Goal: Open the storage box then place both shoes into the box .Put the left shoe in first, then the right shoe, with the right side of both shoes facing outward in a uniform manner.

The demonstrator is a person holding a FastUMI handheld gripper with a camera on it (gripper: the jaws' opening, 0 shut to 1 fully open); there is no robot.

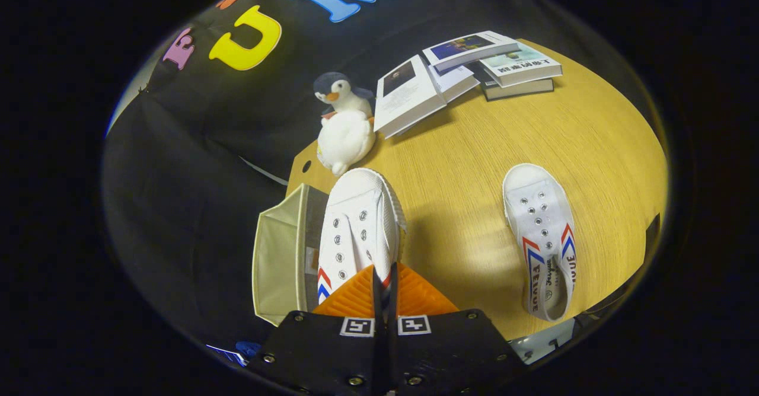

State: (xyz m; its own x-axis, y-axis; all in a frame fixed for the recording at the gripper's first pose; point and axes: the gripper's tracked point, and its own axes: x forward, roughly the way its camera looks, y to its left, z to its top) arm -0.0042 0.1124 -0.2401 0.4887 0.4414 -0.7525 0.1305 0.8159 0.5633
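Your tool (pixel 384 277) is pinching the heel collar of the left shoe (pixel 356 230), light soft canvas that flexes, held over the desk's (pixel 474 147) left edge beside the open storage box (pixel 281 254), so grip the stiffer heel rim firmly.

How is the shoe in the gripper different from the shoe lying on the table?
The held shoe is pinched between the fingers of the gripper, up beside the open storage box; the other shoe rests flat on the table, untouched, off to the side. Both are white lace-less sneakers with red and blue chevrons.
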